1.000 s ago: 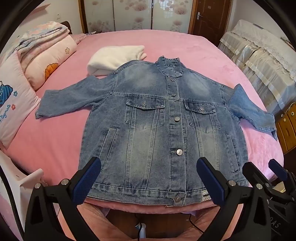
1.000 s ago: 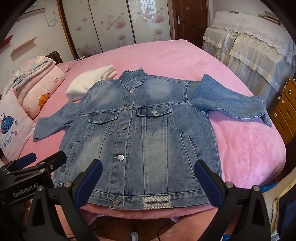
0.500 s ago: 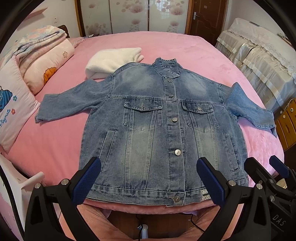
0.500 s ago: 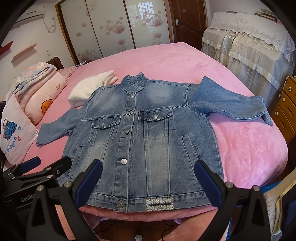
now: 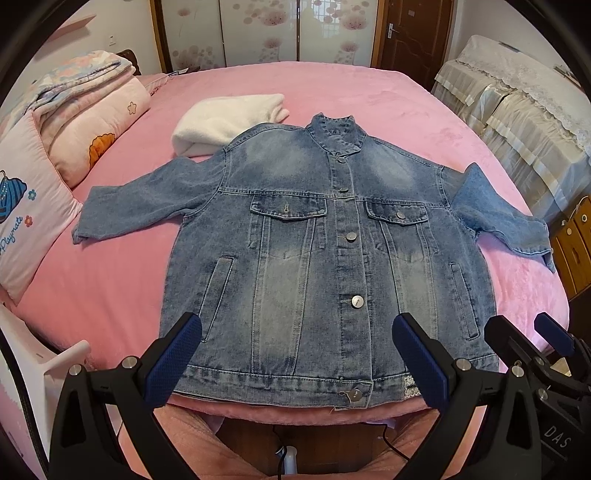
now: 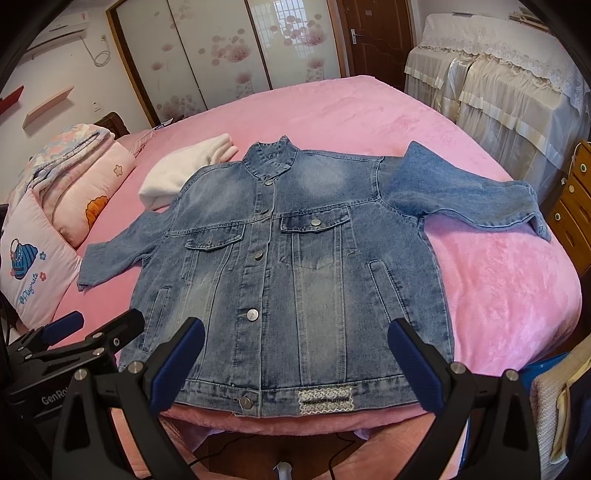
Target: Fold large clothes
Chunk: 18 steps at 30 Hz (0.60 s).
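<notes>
Jacket (image 5: 317, 258) just beyond left claw (image 5: 295, 354)

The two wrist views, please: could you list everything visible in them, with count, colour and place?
denim jacket: one, faded blue, spread flat front-up on the bed, buttoned, sleeves out to both sides.
bed cover: one, pink, under the jacket.
folded white garment: one, cream white, behind the jacket's shoulder, partly under it.
pillows and folded quilt: a stack, pink with prints, along the bed's left edge.
wardrobe doors: several, white with pink flowers, far wall.
door: one, dark brown, beside the wardrobe.
covered furniture: cream lace covers, right of the bed.
left gripper: black with blue pads, open, above the hem.
right gripper: same, open, above the hem.
</notes>
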### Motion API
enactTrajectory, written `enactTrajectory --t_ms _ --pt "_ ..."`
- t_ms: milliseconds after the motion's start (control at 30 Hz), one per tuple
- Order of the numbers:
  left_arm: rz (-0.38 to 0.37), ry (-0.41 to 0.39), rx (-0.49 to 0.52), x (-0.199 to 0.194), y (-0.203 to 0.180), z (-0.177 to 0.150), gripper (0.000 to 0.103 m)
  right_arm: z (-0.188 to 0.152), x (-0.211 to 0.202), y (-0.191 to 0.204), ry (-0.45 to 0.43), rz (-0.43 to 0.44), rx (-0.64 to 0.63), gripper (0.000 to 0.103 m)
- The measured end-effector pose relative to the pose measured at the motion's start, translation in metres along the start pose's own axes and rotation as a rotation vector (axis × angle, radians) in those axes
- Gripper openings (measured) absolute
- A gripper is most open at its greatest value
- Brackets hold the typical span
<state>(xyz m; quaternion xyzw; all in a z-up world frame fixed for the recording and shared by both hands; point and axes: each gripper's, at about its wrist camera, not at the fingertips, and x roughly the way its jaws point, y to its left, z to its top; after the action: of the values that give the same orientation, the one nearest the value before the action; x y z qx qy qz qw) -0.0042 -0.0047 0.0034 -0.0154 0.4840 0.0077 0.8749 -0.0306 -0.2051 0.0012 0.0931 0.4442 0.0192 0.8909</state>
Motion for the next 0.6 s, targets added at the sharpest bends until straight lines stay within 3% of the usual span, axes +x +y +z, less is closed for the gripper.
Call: enactTrajectory --t_ms 600 --pt "-0.051 0.019 -0.018 0.0026 0.0027 -0.002 0.102 0.0019 -0.0048 -0.0018 -0.012 0.027 0.017 0.1"
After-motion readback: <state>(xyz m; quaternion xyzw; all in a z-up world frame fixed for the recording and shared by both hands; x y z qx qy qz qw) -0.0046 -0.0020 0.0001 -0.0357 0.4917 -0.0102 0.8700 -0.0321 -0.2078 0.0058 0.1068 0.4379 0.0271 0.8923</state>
